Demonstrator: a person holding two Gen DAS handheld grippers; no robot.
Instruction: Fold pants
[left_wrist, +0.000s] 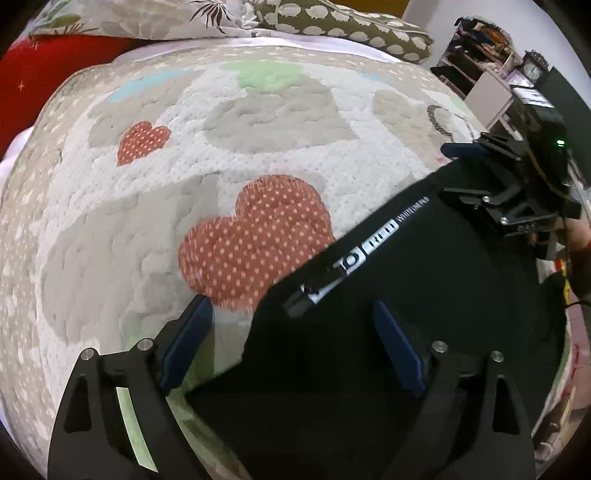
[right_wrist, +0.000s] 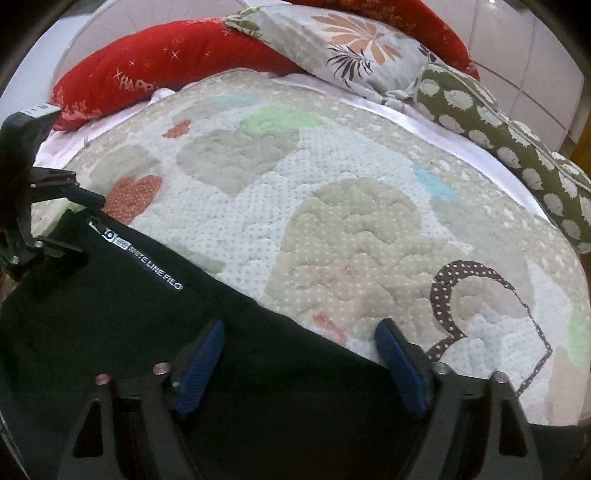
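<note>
Black pants (left_wrist: 388, 295) lie flat on the heart-patterned quilt (left_wrist: 155, 229) at its near edge, white lettering (partly legible) running along the upper hem. Left gripper (left_wrist: 291, 328): jaws spread wide above the pants' corner, nothing clamped. Right gripper (right_wrist: 301, 354): jaws apart over the pants' far edge, pads not pressing the cloth. Red pillow (right_wrist: 147, 62), floral pillow (right_wrist: 351, 48) and green bolster (right_wrist: 509, 133) line the quilt's far side.
</note>
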